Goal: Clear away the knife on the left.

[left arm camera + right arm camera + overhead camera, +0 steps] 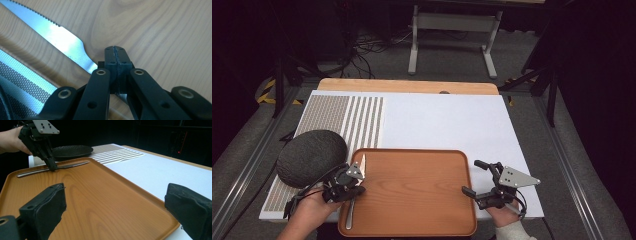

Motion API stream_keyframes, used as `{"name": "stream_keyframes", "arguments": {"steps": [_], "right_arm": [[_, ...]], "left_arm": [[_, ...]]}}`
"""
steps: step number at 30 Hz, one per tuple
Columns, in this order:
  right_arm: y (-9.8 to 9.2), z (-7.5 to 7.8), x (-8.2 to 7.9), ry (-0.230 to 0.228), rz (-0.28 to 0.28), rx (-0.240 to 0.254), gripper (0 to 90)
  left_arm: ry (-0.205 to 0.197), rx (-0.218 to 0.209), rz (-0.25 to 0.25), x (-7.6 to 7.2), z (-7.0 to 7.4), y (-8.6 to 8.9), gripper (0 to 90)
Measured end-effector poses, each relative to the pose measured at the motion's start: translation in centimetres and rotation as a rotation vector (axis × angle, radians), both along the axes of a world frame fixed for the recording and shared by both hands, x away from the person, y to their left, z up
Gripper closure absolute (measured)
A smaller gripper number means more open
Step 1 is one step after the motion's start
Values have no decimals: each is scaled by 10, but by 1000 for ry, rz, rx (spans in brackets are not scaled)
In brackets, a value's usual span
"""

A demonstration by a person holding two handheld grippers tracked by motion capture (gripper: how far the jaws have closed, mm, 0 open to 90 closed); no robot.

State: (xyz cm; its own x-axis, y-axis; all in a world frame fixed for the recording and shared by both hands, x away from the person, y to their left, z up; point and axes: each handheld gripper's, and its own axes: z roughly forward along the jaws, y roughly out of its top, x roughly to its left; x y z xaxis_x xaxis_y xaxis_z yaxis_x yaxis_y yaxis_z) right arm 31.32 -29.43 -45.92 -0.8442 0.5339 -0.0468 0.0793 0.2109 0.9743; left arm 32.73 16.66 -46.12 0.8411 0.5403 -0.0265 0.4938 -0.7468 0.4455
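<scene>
A steel knife [350, 214] with a serrated blade [62, 40] lies along the left side of a brown wooden tray [412, 185]. My left gripper [354, 192] points down onto the knife's neck, its pads [111, 61] pressed together there, shut on the knife [72, 164]. From the right gripper view the left gripper [52, 167] stands on the knife, which rests flat on the tray [100, 202]. My right gripper [473, 176] hovers at the tray's right edge, wide open and holding nothing, its two black fingers [47, 205] spread over the tray.
A dark grey round dish [312, 156] sits left of the tray on a striped mat [347, 120]. A white sheet [447, 120] covers the table beyond the tray. A metal stand [454, 30] is on the floor behind the table.
</scene>
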Motion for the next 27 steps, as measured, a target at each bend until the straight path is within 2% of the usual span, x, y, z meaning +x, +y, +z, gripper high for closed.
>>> {"name": "stream_keyframes", "arguments": {"steps": [2,9,11,12,14,15,16,17,18,19,20,23,24,27], "right_arm": [[0,0,0,0,-1,1,41],[0,0,0,-1,0,-1,41],[0,0,0,0,0,0,41],[0,0,0,-1,0,0,41],[-1,1,0,-5,-1,0,41],[-1,1,0,-5,-1,0,41],[-1,1,0,-5,-1,0,41],[-1,0,0,-5,-1,0,41],[0,0,0,-5,0,-1,41],[0,0,0,-3,1,-1,41],[0,0,0,-3,1,-2,41],[1,0,0,-3,1,-1,41],[1,0,0,-2,3,-1,41],[1,0,0,-2,2,-1,41]], "left_arm": [[9,-4,5,0,0,1,898],[5,0,7,1,0,3,897],[5,0,3,0,0,3,860],[9,-8,1,0,0,3,860],[12,-49,-12,0,3,3,722],[12,-49,-12,0,3,3,693],[12,-97,-25,0,6,5,693],[-11,-163,-33,-2,13,8,539],[-21,-182,-37,-3,16,9,495],[-60,-216,-47,-5,20,11,440],[-88,-231,-55,-6,22,12,348],[-167,-281,-69,-10,28,17,210],[-167,-281,-69,-10,28,17,178],[-235,-332,-101,-14,29,23,116]]}}
